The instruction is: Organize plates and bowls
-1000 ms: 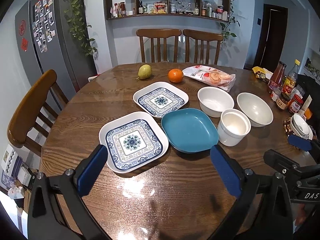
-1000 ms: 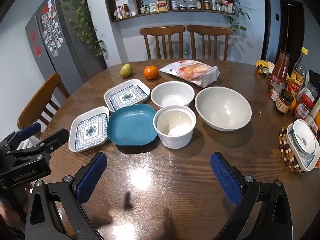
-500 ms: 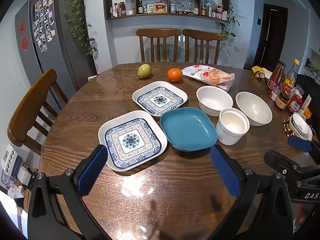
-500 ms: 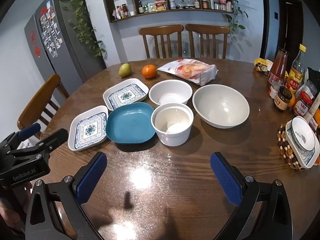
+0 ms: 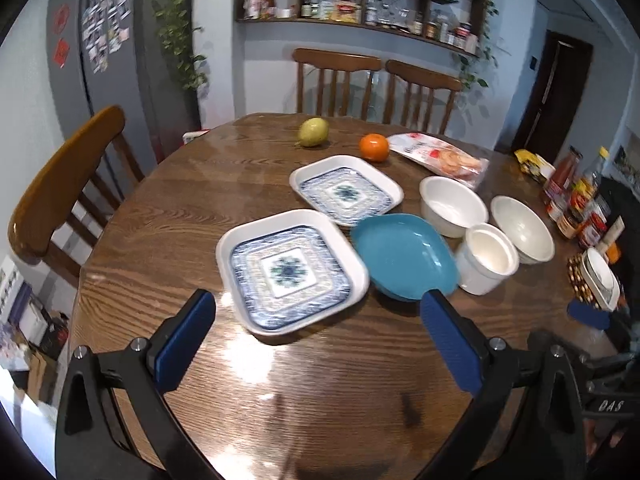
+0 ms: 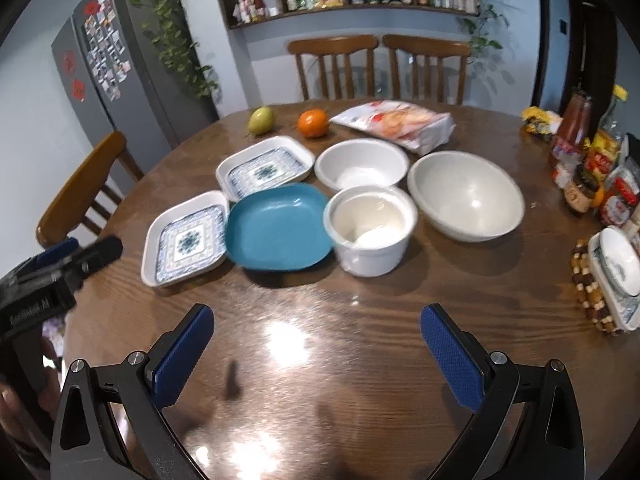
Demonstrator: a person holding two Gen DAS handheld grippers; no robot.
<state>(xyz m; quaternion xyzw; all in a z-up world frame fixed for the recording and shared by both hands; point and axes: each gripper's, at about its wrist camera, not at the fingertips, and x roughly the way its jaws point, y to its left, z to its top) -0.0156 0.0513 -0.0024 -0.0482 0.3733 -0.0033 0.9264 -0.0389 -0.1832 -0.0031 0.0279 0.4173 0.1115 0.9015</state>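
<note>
While both grippers' jaws gape empty, blue dish (image 6: 280, 228), white cup (image 6: 370, 236), bowls sit empty.

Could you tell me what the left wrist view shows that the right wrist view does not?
Only the left wrist view shows the open left gripper from behind, right in front of the near patterned plate, and a box-strewn floor patch beside the table.

Only the right wrist view shows the open right gripper over bare table, and the whole big white bowl.

Both show the blue plate, the white cup, the orange and the pear. Neither gripper holds anything.
</note>
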